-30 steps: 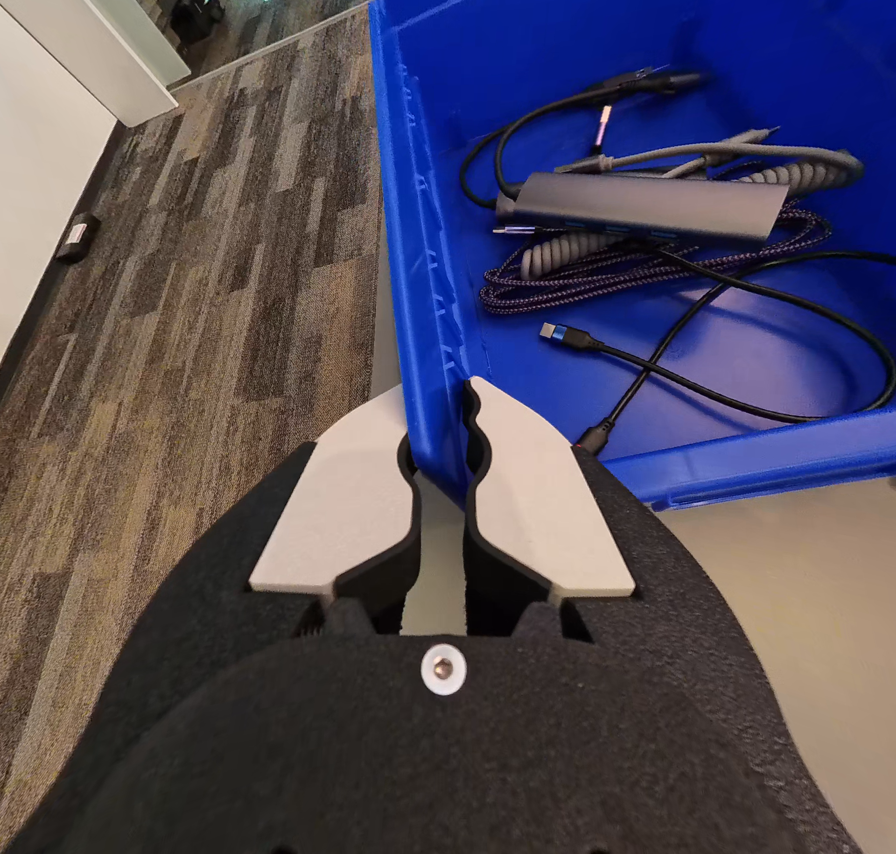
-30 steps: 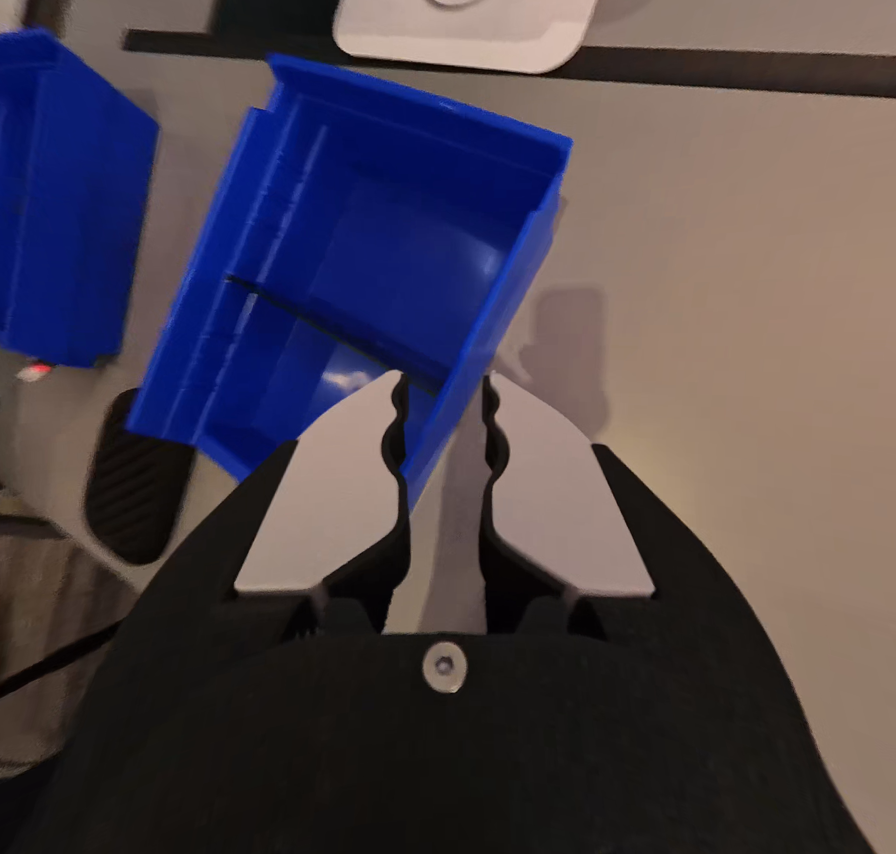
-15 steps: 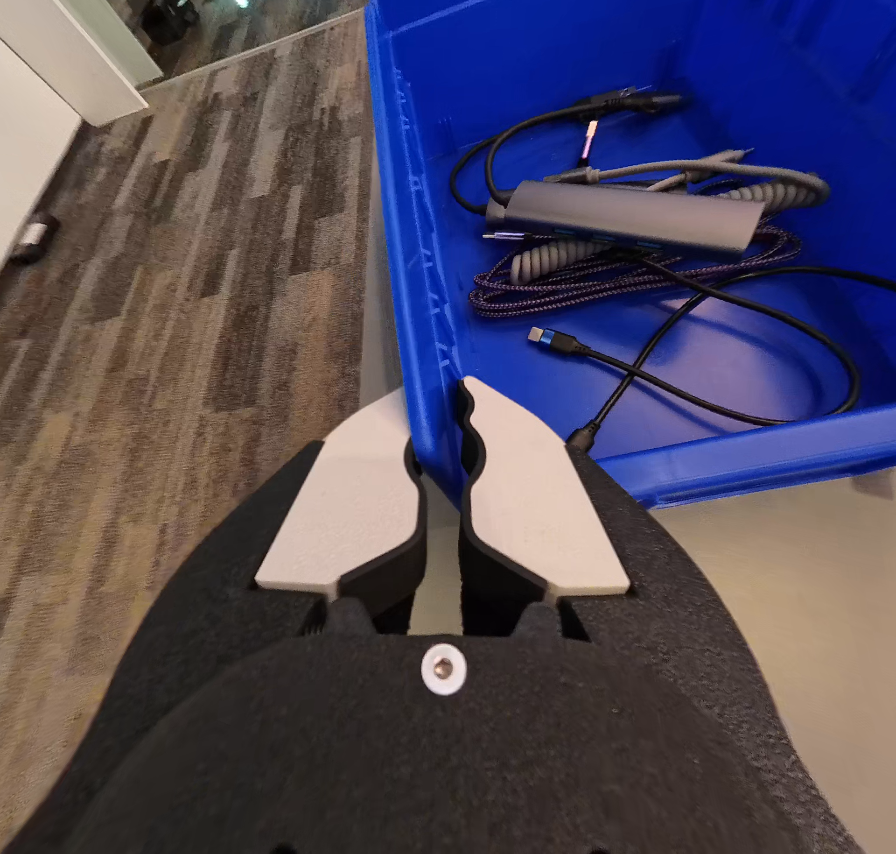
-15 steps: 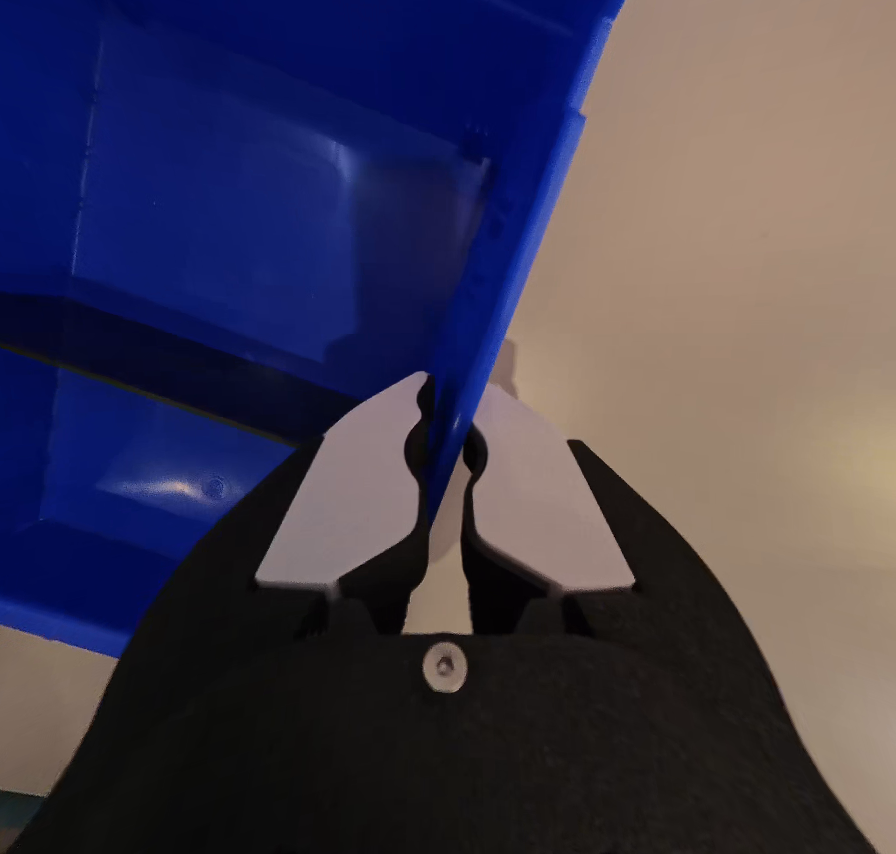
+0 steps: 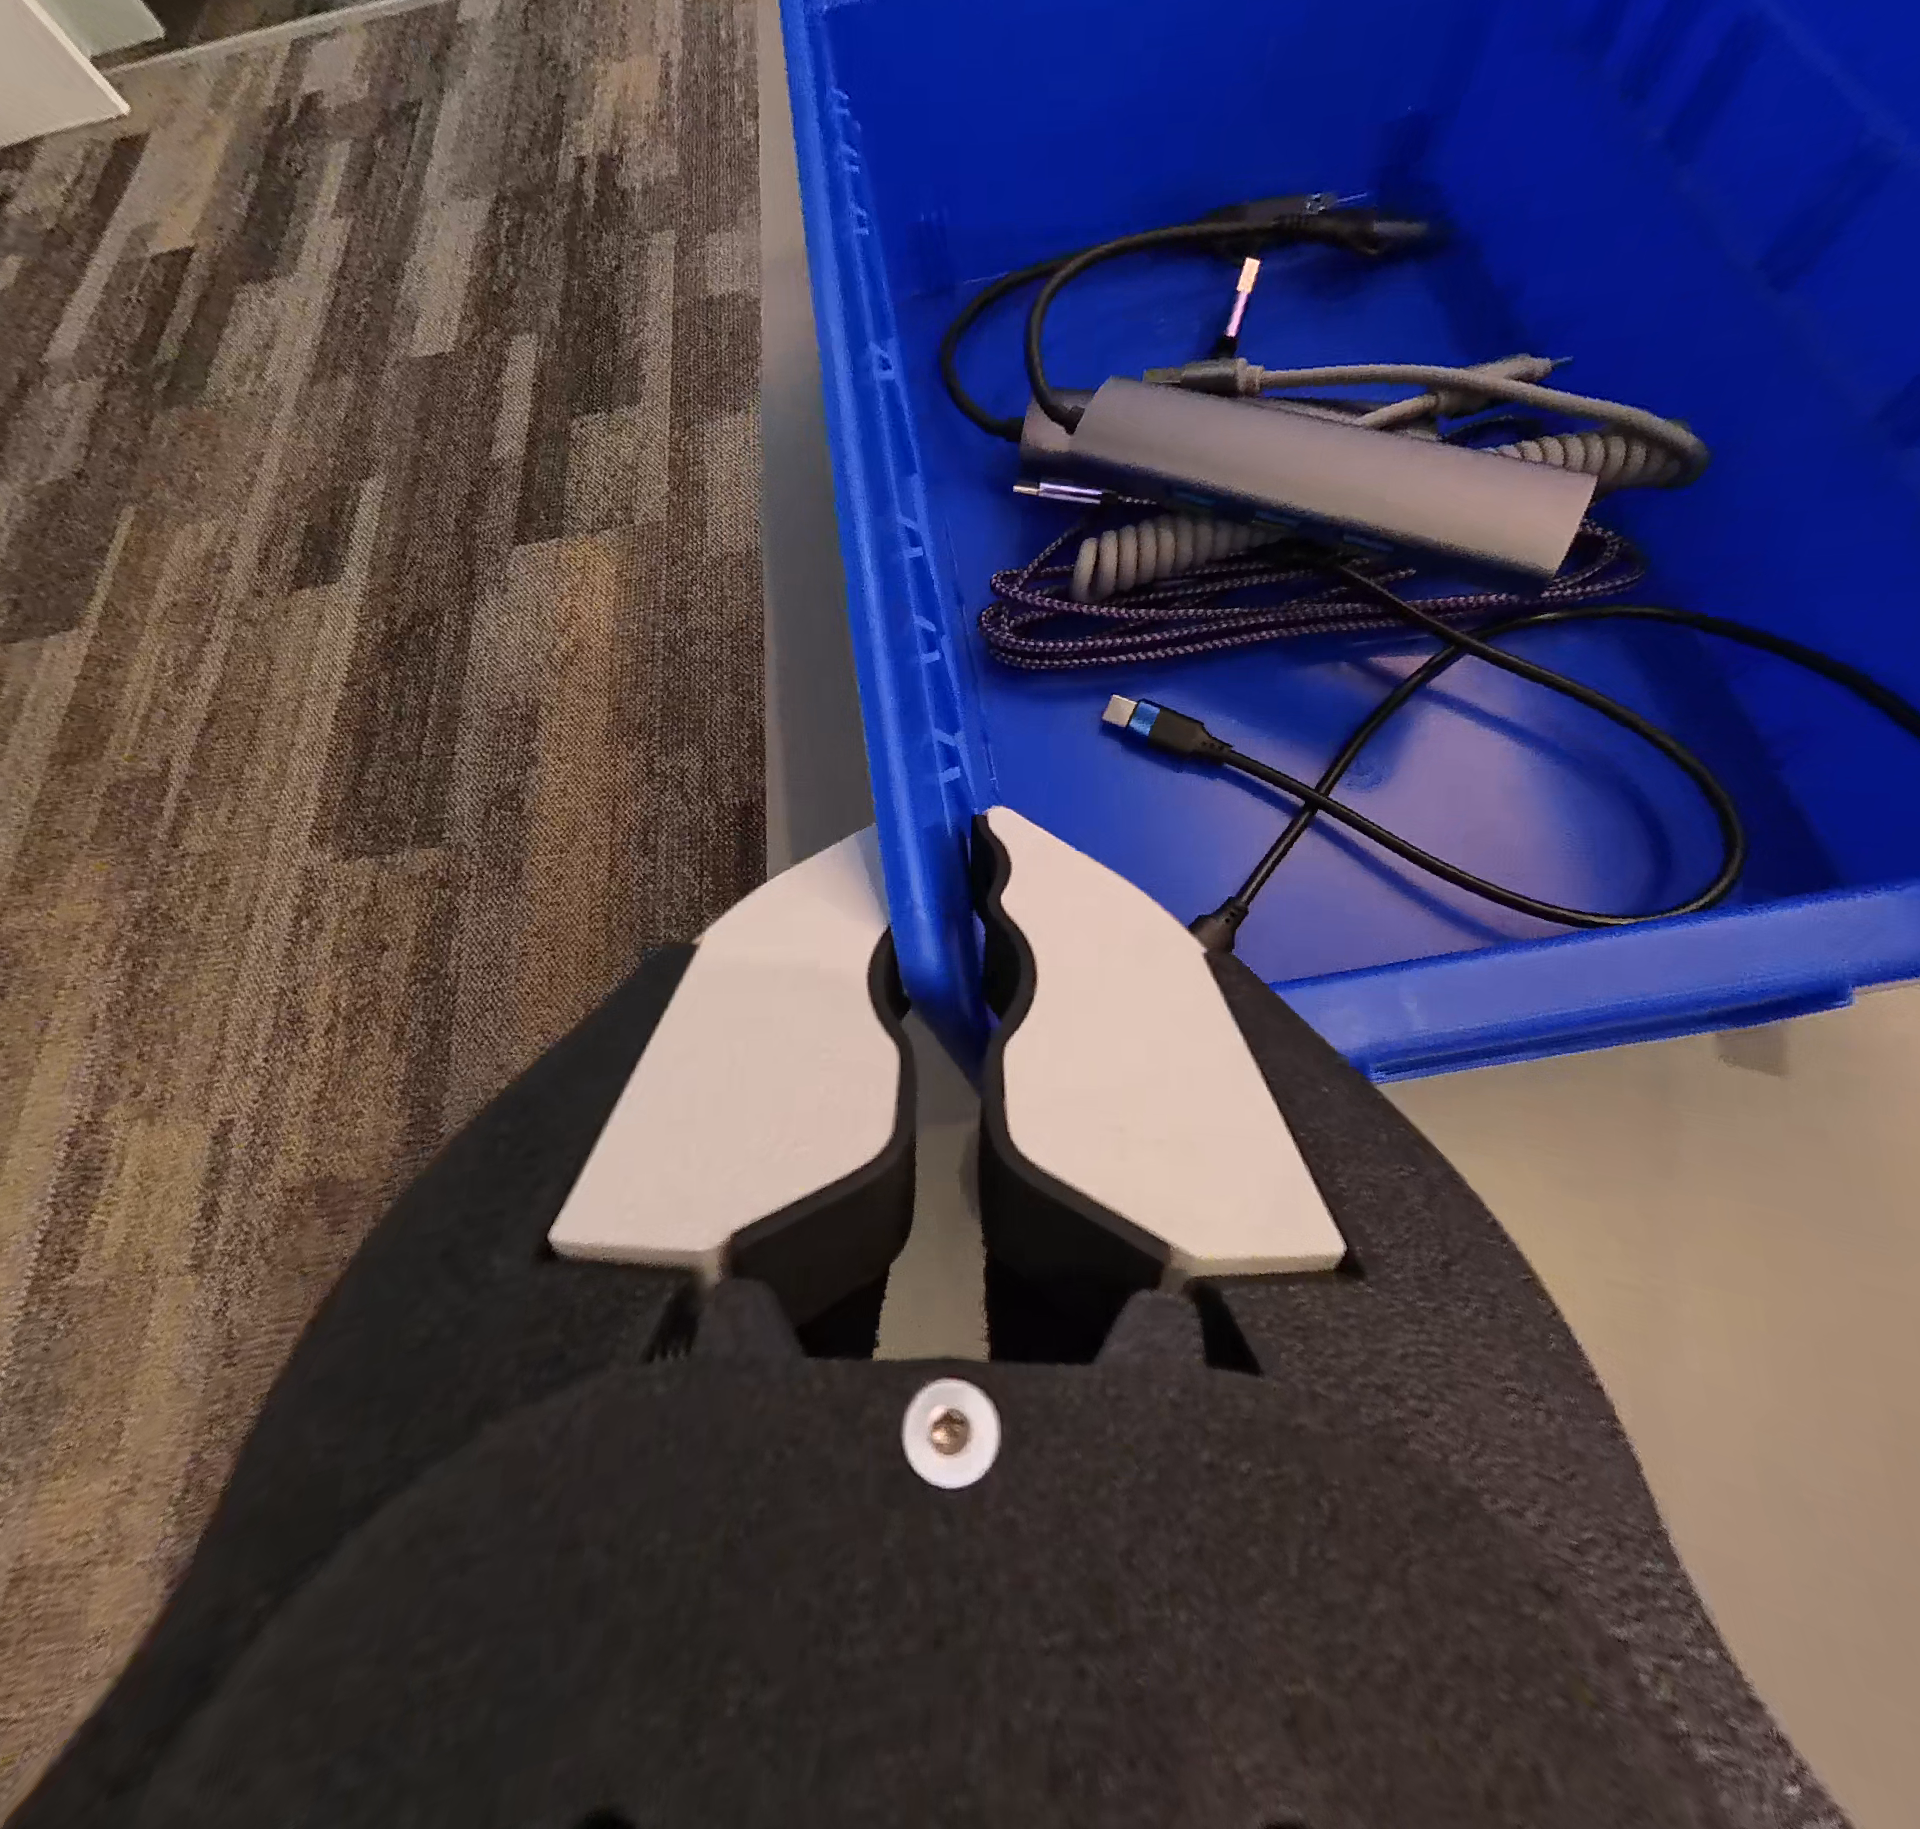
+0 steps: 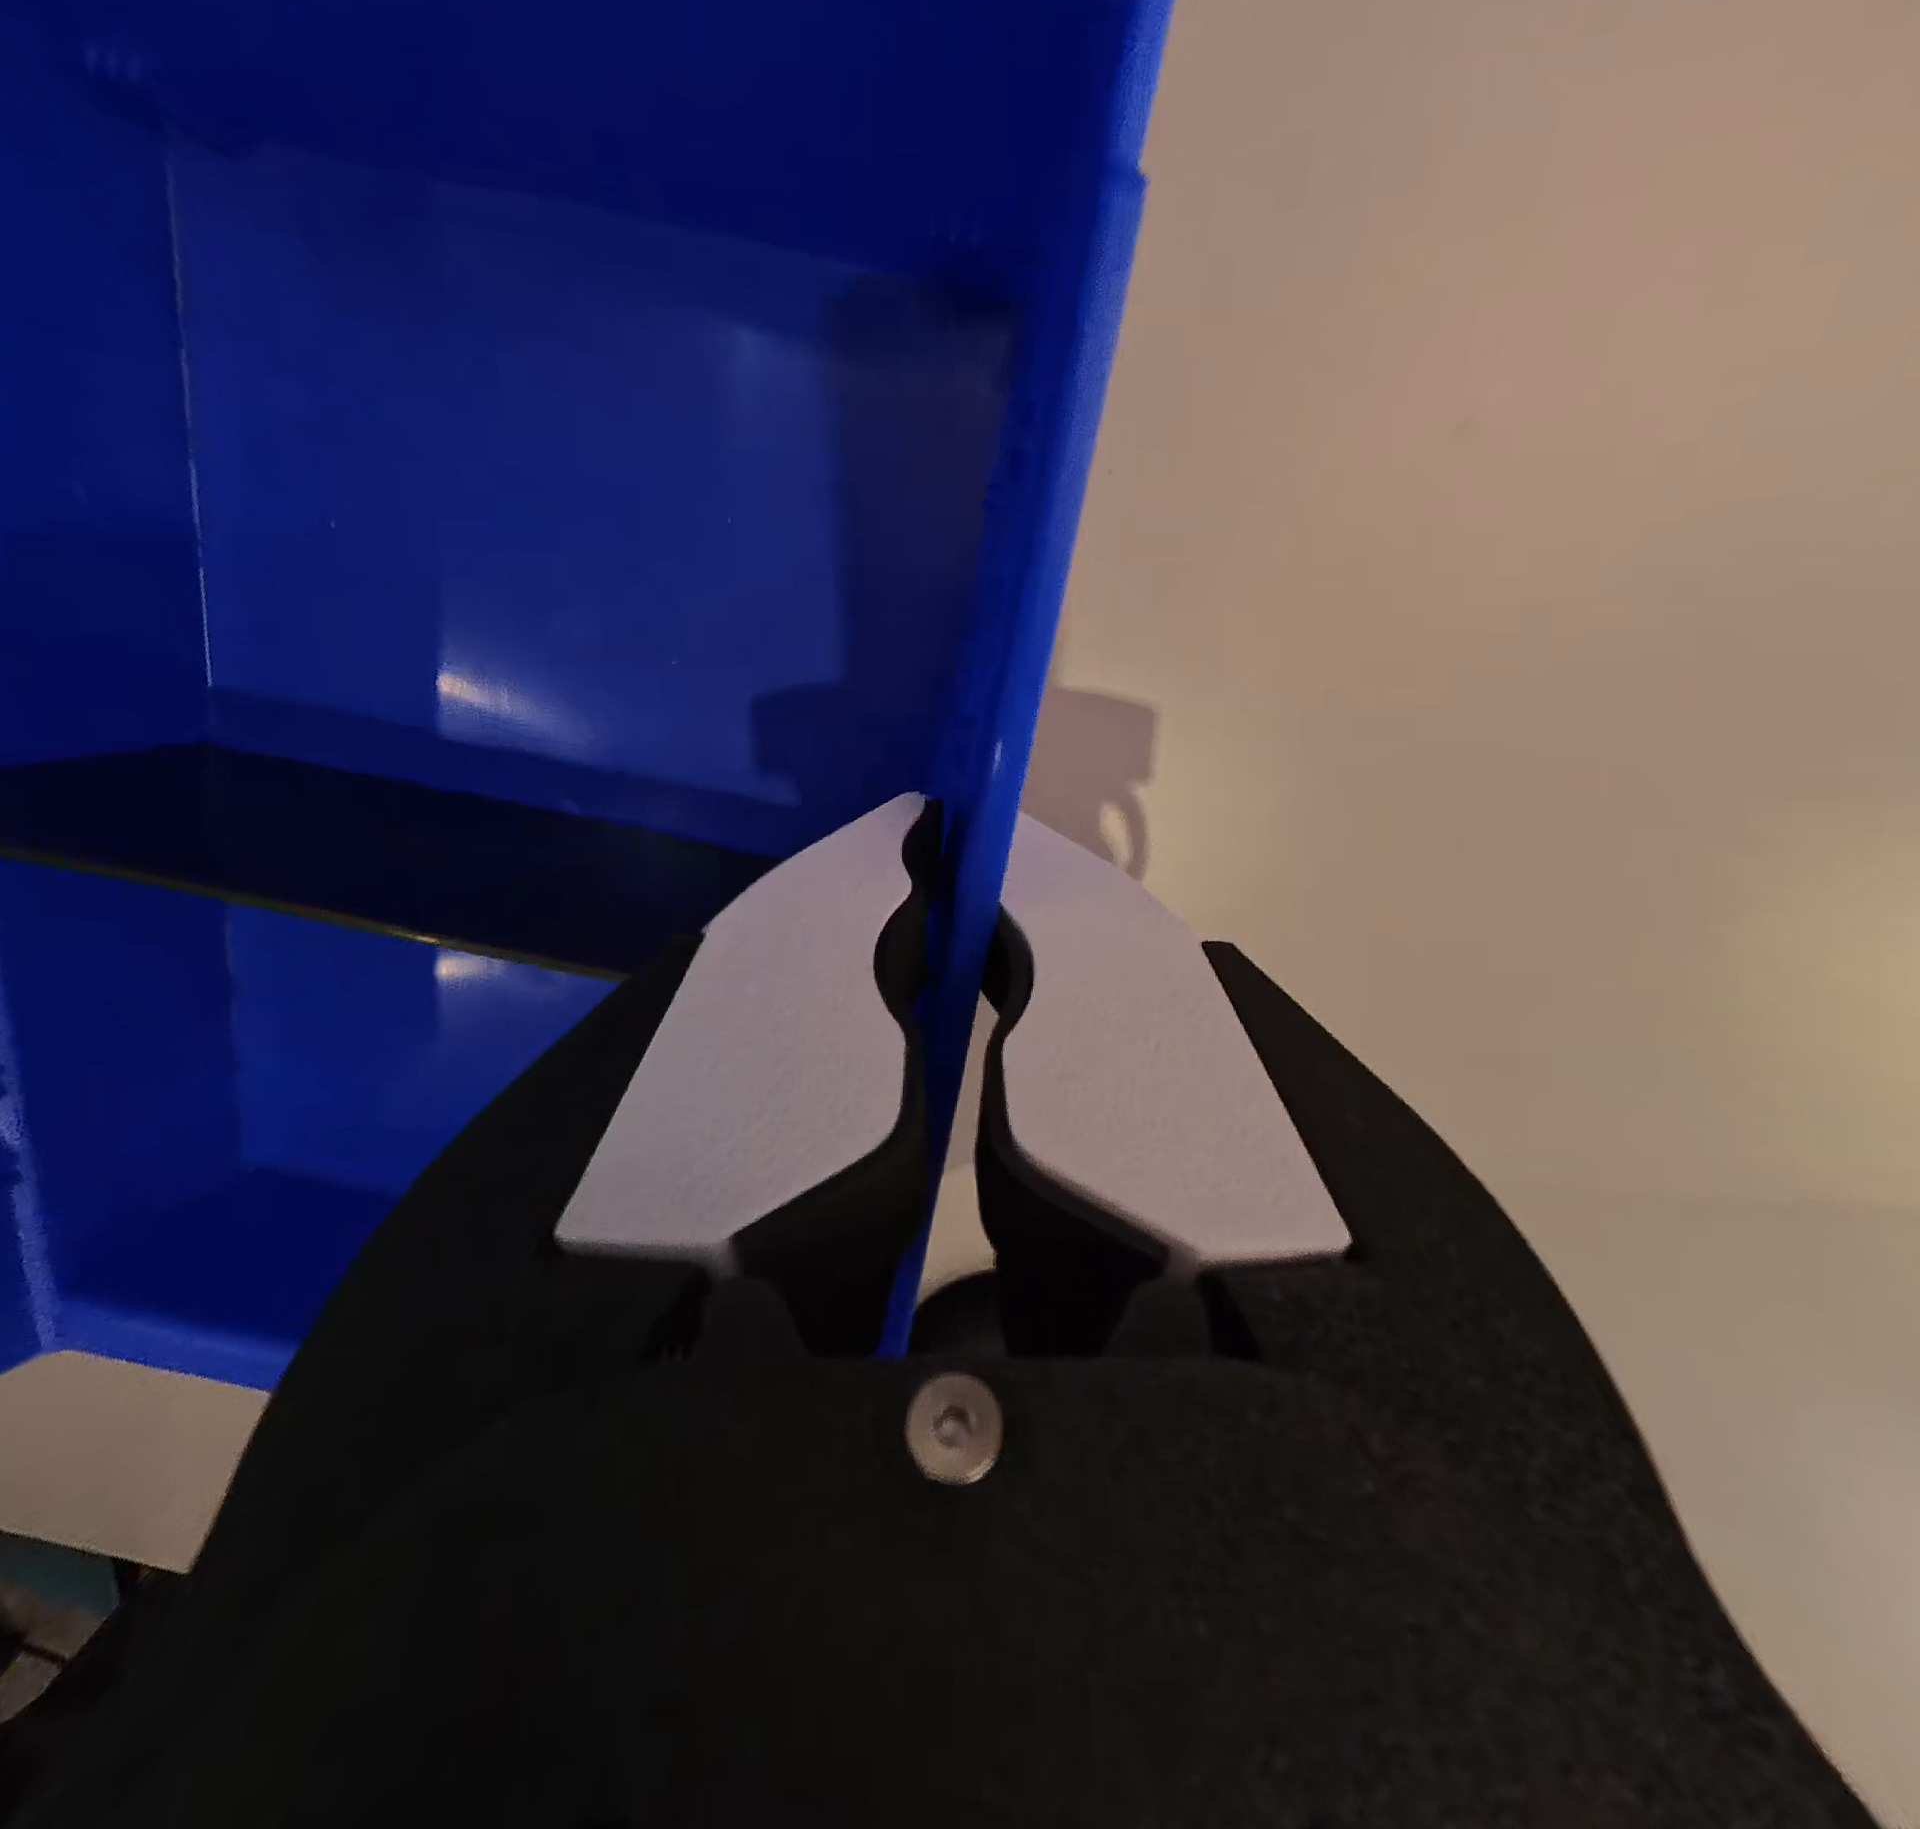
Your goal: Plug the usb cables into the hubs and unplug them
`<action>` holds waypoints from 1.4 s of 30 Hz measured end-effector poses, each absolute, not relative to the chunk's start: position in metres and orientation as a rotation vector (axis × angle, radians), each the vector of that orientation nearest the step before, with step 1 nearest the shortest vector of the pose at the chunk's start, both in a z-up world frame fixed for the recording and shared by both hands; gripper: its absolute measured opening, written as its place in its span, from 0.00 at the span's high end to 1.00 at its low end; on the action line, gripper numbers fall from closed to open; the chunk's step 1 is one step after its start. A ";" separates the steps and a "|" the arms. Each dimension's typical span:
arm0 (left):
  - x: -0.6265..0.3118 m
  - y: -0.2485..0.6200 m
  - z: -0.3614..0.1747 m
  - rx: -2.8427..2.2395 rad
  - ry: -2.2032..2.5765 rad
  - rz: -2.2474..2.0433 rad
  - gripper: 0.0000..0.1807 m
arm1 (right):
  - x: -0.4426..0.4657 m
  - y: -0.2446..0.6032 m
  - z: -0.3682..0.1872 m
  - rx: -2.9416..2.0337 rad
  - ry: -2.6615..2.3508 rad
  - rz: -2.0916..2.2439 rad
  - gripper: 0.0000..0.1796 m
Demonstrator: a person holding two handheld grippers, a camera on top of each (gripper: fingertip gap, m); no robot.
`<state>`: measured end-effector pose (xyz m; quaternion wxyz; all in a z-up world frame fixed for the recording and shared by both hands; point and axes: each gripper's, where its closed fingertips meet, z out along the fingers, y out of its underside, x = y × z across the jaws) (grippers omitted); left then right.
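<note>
In the left wrist view a blue bin (image 5: 1039, 117) holds a grey USB hub (image 5: 1309, 470), a black cable with a blue-collared plug (image 5: 1143, 719), a purple braided cable (image 5: 1195, 626) and a grey coiled cable (image 5: 1164, 553). My left gripper (image 5: 930, 844) is shut on this bin's left wall near its front corner. In the right wrist view my right gripper (image 6: 961, 823) is shut on the right wall of a second blue bin (image 6: 1081, 429), whose inside looks bare apart from a thin dark divider (image 6: 312, 906).
Both bins stand on a beige table (image 5: 1610, 1312), which also shows in the right wrist view (image 6: 1507, 636). Left of the table edge is patterned brown carpet floor (image 5: 364, 532), with a white wall corner (image 5: 52, 44) far off. The tips of one gripper are about 70 cm away from the tips of the other.
My right gripper has moved in along the second bin's right wall and closed on it. My left gripper has tightened on the first bin's wall, and the bin sits slightly nearer.
</note>
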<state>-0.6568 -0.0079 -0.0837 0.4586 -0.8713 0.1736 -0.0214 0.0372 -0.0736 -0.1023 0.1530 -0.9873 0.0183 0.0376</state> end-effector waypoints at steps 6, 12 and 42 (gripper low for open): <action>-0.657 -0.021 -0.058 -1.959 0.247 -0.159 0.88 | 0.056 -0.069 -0.102 -2.846 0.034 0.138 0.98; -0.674 -0.077 -0.035 -1.904 0.125 -0.124 0.89 | 0.083 -0.051 -0.102 -2.842 0.065 0.121 0.99; -0.611 -0.153 0.002 -1.942 0.163 0.043 0.91 | 0.432 -0.203 -0.107 -2.833 0.274 0.085 0.98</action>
